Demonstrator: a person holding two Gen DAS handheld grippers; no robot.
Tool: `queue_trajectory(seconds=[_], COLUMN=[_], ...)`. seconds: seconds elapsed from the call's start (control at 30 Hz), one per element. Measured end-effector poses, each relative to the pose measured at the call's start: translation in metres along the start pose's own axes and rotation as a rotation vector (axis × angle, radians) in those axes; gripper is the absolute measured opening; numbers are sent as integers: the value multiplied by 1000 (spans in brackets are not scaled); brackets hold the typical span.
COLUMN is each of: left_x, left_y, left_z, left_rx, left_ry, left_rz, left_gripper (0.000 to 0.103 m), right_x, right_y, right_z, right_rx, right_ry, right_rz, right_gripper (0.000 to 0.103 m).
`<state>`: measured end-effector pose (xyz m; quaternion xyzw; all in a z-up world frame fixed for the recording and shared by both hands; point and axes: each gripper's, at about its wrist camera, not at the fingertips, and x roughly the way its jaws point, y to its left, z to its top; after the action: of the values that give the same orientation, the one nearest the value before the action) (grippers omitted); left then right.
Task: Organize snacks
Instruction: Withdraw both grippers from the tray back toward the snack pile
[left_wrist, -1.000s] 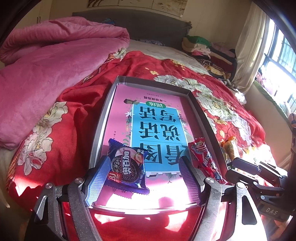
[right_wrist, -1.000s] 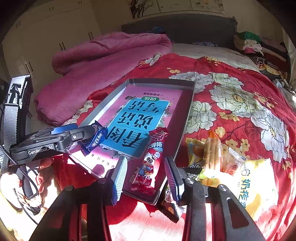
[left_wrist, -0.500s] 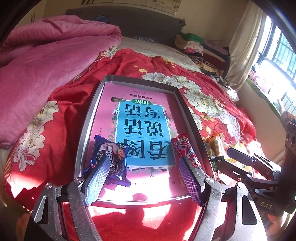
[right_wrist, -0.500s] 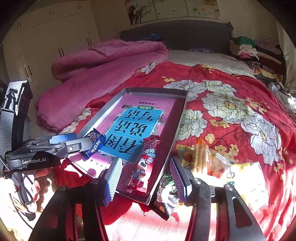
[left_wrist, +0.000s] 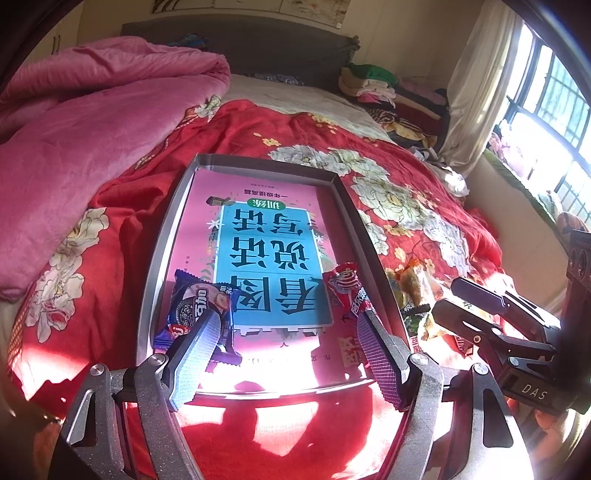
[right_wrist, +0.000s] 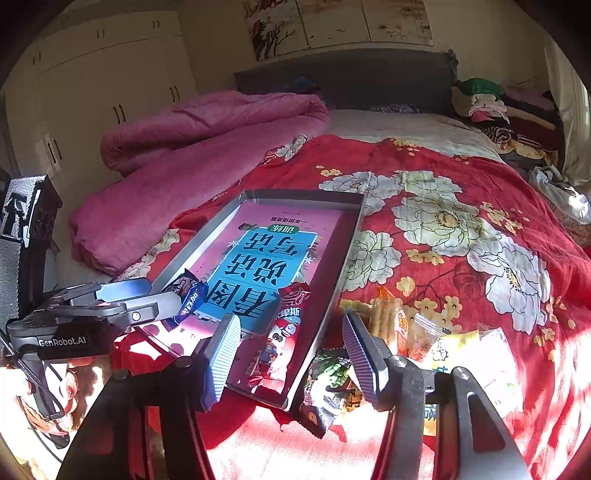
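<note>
A grey tray (left_wrist: 168, 236) lined with a pink and blue printed sheet lies on the red floral bedspread. A purple cookie packet (left_wrist: 197, 308) lies in its near left corner, and a red snack stick packet (left_wrist: 347, 290) lies along its right side. My left gripper (left_wrist: 286, 349) is open and empty above the tray's near edge, its left finger beside the cookie packet. My right gripper (right_wrist: 290, 341) is open and empty over the tray's near right corner, above the red stick packet (right_wrist: 282, 332). Several loose snack packets (right_wrist: 439, 343) lie on the bedspread right of the tray.
A dark green packet (right_wrist: 328, 384) lies just outside the tray's near right corner. A pink quilt (left_wrist: 74, 125) is heaped to the left. Folded clothes (left_wrist: 376, 81) sit at the far right by the headboard. A window (left_wrist: 554, 122) is on the right.
The cookie packet has left my left gripper and lies in the tray. Both grippers have pulled back a little from the tray.
</note>
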<state>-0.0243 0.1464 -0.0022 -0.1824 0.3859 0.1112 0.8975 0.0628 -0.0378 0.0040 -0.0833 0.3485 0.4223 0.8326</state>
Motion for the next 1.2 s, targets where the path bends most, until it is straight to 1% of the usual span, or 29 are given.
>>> queue_trajectory(seconds=[0.13, 0.27, 0.57, 0.87, 1.2], left_x=[-2, -2, -5, -7, -11], left_y=[-5, -10, -24, -37, -57], left_z=[0, -1, -3, -6, -9], left_rx=[11, 17, 41, 65, 111], left_ry=[-5, 0, 0, 12, 14], left_rz=[-6, -3, -15, -32, -51], left_gripper=[78, 78, 78, 78, 78], right_x=[-6, -13, -26, -39, -56], right_y=[-2, -6, -17, -30, -54], right_z=[1, 2, 4, 3, 1], right_rx=[0, 8, 32, 56, 99], right_ry=[-17, -34, -65, -87, -117], right_rz=[-7, -13, -26, -43, -84], right_gripper=[58, 63, 65, 65, 65])
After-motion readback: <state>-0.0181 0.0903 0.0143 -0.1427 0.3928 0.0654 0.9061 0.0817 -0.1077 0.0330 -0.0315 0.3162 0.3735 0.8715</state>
